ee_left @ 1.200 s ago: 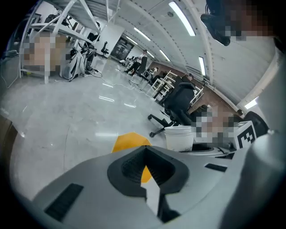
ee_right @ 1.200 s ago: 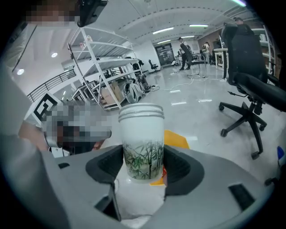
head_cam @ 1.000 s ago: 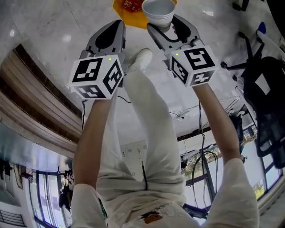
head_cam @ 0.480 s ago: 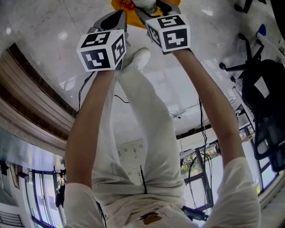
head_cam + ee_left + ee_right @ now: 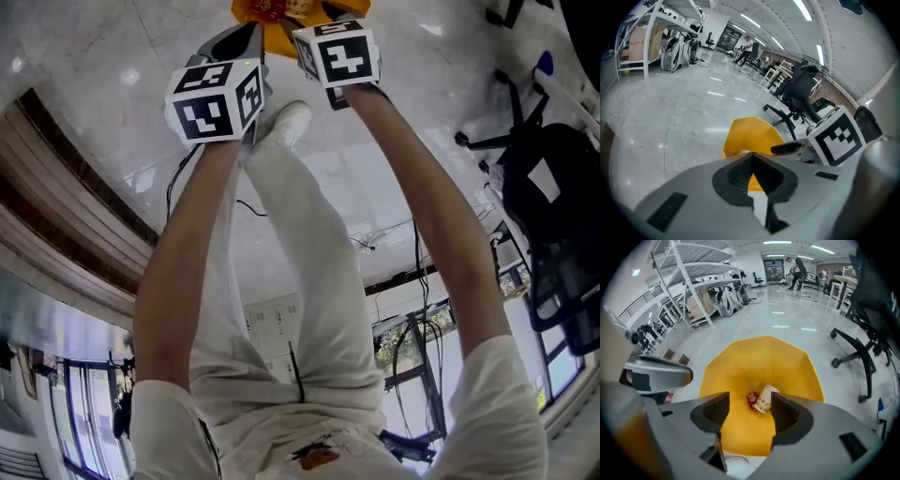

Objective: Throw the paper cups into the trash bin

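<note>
— What does the head view give you?

— Two bare arms reach out over the person's own legs (image 5: pixel 300 281). The left claw (image 5: pixel 242 42) and the right claw (image 5: pixel 328 14) are up by a yellow trash bin (image 5: pixel 272 11), which the picture's top edge cuts off. The bin stands on a pale, glossy floor (image 5: pixel 94 47), and a black office chair (image 5: pixel 548 187) is off to the right.

— And the left gripper view?

— Its jaws are pressed together with nothing in them. The bin sits just past the tips, and the other claw's marker cube (image 5: pixel 836 138) is at the right.

— The right gripper view?

— Those jaws are spread wide and grip nothing. They look down into the bin, where a paper cup (image 5: pixel 765 398) lies on its side at the bottom, touching a red scrap (image 5: pixel 751 400).
</note>
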Demonstrator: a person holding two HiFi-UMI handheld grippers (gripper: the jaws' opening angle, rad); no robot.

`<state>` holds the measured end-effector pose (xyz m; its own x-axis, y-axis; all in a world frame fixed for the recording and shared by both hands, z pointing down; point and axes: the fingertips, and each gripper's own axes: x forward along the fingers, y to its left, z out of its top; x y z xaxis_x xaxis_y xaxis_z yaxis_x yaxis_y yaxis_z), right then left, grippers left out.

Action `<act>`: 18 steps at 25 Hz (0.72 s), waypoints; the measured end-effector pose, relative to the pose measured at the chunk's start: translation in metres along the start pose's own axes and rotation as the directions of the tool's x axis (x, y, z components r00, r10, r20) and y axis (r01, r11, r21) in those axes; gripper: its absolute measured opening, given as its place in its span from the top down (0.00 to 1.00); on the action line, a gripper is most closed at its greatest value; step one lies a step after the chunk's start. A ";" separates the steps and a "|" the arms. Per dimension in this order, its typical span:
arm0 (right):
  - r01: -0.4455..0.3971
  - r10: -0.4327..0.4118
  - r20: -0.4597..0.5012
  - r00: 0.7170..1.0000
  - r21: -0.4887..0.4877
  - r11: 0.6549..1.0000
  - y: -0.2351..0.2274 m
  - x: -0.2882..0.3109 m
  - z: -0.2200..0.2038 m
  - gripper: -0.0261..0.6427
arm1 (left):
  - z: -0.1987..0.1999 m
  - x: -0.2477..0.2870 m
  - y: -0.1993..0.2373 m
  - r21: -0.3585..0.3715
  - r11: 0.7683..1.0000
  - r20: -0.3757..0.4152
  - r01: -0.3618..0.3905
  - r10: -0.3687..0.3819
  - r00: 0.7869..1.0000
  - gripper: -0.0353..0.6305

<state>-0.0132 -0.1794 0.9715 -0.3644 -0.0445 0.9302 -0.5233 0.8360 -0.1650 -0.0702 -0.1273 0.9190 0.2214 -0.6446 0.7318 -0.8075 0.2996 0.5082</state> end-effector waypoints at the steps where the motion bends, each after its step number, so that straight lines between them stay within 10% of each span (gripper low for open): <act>1: 0.005 -0.006 0.020 1.000 0.029 1.000 -0.001 -0.011 0.003 0.57 | 0.003 -0.005 -0.004 0.002 1.000 -0.001 0.003 -0.003 1.000 0.94; 5: 0.049 -0.063 0.119 0.991 0.116 0.992 -0.004 -0.072 0.019 0.92 | 0.021 -0.043 -0.029 0.029 0.999 -0.006 0.029 -0.029 1.000 0.94; 18: -0.054 -0.006 0.264 0.965 0.218 0.975 0.051 -0.316 0.086 0.95 | 0.114 -0.236 -0.165 0.126 0.990 0.043 0.069 -0.075 0.996 0.94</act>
<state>0.0087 -0.1694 0.6411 -0.5516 -0.1920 0.8117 -0.6581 0.6981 -0.2821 -0.0516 -0.1044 0.6113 0.2577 -0.6950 0.6712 -0.8528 0.1630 0.4962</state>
